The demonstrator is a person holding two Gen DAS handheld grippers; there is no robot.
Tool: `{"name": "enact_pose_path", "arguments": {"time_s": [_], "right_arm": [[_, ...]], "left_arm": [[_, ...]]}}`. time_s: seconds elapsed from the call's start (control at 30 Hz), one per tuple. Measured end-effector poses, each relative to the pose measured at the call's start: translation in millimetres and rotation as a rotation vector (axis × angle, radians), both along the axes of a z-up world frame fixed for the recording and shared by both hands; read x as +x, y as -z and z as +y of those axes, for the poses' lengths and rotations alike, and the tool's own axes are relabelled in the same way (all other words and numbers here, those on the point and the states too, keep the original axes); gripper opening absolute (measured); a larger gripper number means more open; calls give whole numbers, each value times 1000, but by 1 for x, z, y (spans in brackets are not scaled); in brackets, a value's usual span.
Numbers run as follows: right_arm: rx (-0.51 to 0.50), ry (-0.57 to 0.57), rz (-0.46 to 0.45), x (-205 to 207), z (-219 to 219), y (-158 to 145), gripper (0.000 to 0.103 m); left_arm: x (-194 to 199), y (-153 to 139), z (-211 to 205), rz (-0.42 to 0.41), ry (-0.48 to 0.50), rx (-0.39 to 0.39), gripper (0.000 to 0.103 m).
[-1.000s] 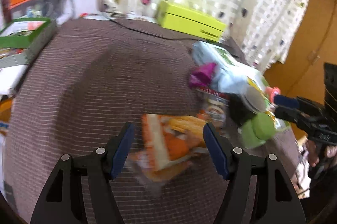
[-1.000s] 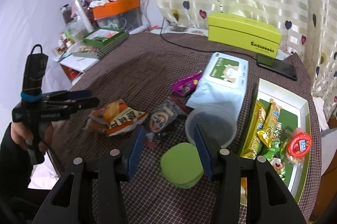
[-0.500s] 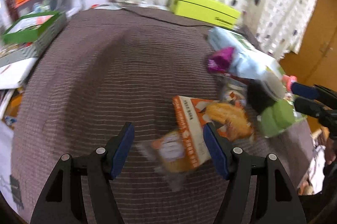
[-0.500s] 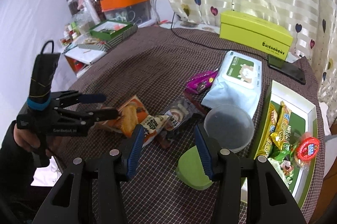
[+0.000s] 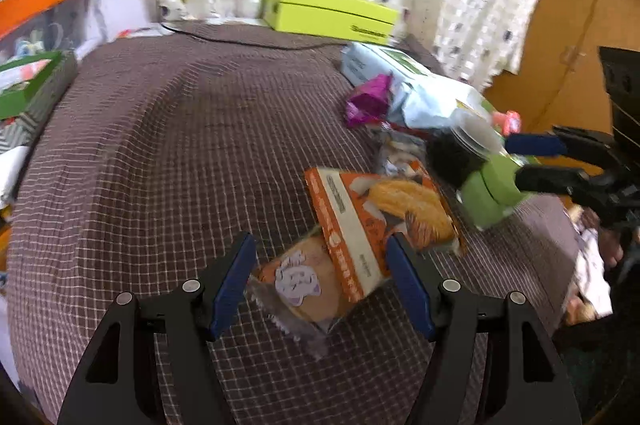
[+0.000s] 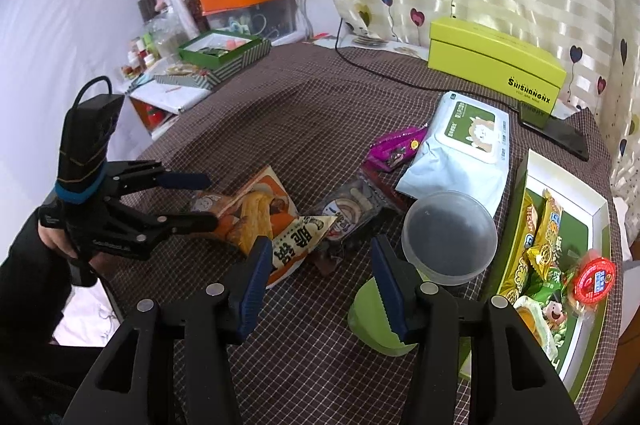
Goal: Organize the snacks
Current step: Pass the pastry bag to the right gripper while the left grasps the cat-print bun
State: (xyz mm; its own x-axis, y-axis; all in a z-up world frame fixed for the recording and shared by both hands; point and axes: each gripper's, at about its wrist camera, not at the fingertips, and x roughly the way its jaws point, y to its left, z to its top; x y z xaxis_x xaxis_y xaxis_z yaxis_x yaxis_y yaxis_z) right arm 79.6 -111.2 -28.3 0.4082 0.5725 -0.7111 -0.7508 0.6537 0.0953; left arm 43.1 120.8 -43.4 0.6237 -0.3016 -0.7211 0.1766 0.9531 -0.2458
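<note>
1. The left claw (image 5: 322, 283) is spread wide, its blue pads on either side of the near end of an orange snack packet (image 5: 360, 245); whether the pads touch the wrapper cannot be told.
2. That packet lies flat on the brown checked cloth of the desk (image 5: 160, 153), near the front edge.
3. The right claw (image 6: 320, 283) hovers spread and holds nothing, above a dark snack wrapper (image 6: 352, 209) next to the orange packet.
4. A clear round tub (image 6: 450, 237) and a green lid (image 6: 376, 321) sit just beside its right finger.
5. A white tray (image 6: 560, 169) at the desk's right edge holds several wrapped snacks.
6. A purple packet (image 6: 396, 147) lies against a pale blue wipes pack (image 6: 460, 153).
</note>
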Motion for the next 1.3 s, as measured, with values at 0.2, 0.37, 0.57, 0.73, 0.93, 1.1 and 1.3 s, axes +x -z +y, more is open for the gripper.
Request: {"name": "enact_pose_path", "arguments": {"time_s": [0.2, 0.37, 0.57, 0.73, 0.93, 1.1, 1.3], "right_arm": [[0, -1, 4, -1, 2, 2, 51], [-5, -7, 4, -2, 4, 2, 51], [-48, -61, -19, -2, 15, 2, 51], [-70, -142, 13, 6, 29, 5, 54], [-84, -160, 60, 16, 53, 9, 57], [-103, -166, 105, 17, 78, 20, 60], [-181, -167, 123, 16, 104, 44, 60]], "left_arm": [[-12, 5, -4, 12, 112, 106, 69], [-11, 13, -20, 25, 142, 229, 69], [7, 18, -26, 23, 116, 208, 69], [5, 21, -33, 13, 55, 257, 50], [-10, 22, -20, 20, -117, 226, 48], [-21, 22, -7, 33, -213, 192, 48], [-23, 22, -2, 40, -238, 175, 48]]}}
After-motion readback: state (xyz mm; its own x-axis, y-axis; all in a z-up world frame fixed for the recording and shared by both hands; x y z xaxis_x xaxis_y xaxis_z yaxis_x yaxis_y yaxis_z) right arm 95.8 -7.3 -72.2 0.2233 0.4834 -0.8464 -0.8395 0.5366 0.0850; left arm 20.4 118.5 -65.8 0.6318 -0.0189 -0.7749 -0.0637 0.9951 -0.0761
